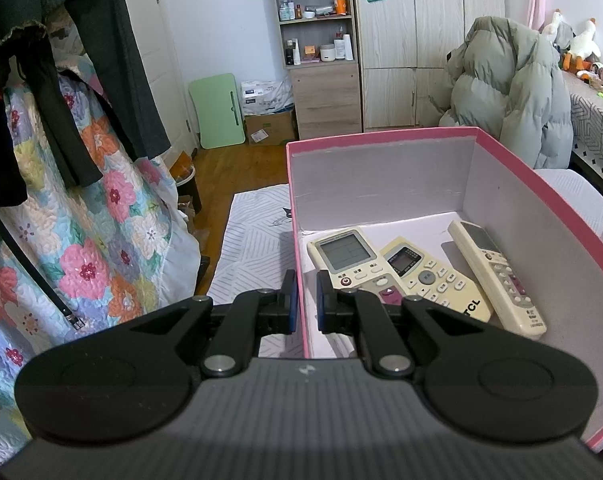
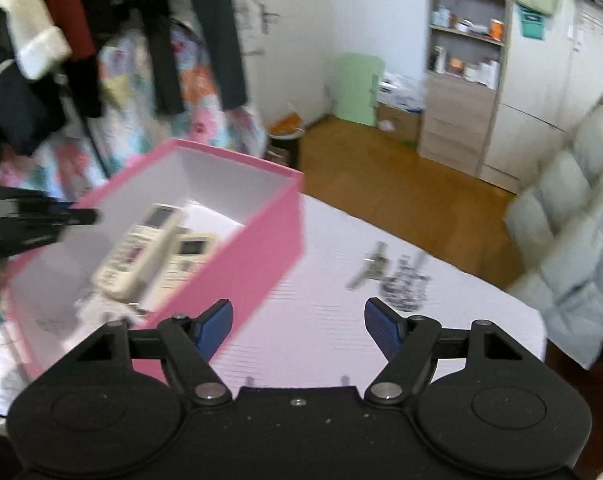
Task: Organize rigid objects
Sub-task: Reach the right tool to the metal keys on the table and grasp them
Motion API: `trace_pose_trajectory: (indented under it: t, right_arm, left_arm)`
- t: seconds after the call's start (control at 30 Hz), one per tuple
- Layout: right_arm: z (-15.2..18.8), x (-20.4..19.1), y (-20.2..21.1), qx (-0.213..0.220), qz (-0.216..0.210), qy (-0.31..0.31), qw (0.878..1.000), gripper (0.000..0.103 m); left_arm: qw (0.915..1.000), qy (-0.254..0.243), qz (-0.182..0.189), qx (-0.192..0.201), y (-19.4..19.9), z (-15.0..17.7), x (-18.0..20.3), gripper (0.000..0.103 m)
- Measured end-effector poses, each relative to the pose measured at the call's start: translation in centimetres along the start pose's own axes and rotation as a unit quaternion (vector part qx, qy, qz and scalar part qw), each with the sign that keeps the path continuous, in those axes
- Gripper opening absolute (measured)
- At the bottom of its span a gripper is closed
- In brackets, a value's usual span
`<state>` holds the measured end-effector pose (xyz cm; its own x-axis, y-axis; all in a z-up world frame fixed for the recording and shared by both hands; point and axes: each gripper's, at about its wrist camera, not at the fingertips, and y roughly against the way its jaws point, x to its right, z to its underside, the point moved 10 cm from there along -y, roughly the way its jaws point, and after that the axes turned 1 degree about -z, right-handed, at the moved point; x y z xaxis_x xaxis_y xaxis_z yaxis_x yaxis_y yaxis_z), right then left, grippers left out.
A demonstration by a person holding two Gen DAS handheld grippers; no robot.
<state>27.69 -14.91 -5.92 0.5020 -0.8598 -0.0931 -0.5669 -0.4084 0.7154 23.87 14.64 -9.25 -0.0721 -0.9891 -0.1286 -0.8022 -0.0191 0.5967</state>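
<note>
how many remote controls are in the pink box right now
3, lying side by side on the pink box floor: a wide-screen remote at left, the TCL remote in the middle, a slim remote at right. The gripper may hide others.

remote controls (image 1: 421, 276): 3 | pink box (image 1: 381, 140): 1 | bunch of keys (image 2: 397, 276): 1

My left gripper (image 1: 306, 300) points downward, its blue pads pinched nearly together. My right gripper (image 2: 298, 326) tilts down too, jaws spread wide with nothing between them.
</note>
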Motion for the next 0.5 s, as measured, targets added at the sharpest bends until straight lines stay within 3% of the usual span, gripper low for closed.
trace_pose_trajectory:
  t: [0.13, 0.2, 0.37, 0.5]
  right_arm:
    - [-0.5, 1.9, -2.9, -0.015, -0.001, -0.015, 1.0, 0.077]
    - [-0.5, 2.4, -5.0, -0.02, 0.003, -0.015, 1.0, 0.069]
    - [0.1, 2.6, -10.4, -0.039, 0.01, -0.039, 0.998, 0.062]
    - [-0.8, 4.1, -13.1, -0.032, 0.062, -0.027, 0.997, 0.061]
  left_arm:
    - [0.9996, -0.026, -0.011, -0.001, 0.0, 0.1, 0.5, 0.007]
    - [0.9988, -0.043, -0.023, -0.003, 0.1, 0.1, 0.7, 0.007]
    - [0.9983, -0.051, -0.029, -0.005, 0.1, 0.0, 0.8, 0.007]
    - [0.9987, -0.046, -0.024, -0.003, 0.1, -0.1, 0.9, 0.007]
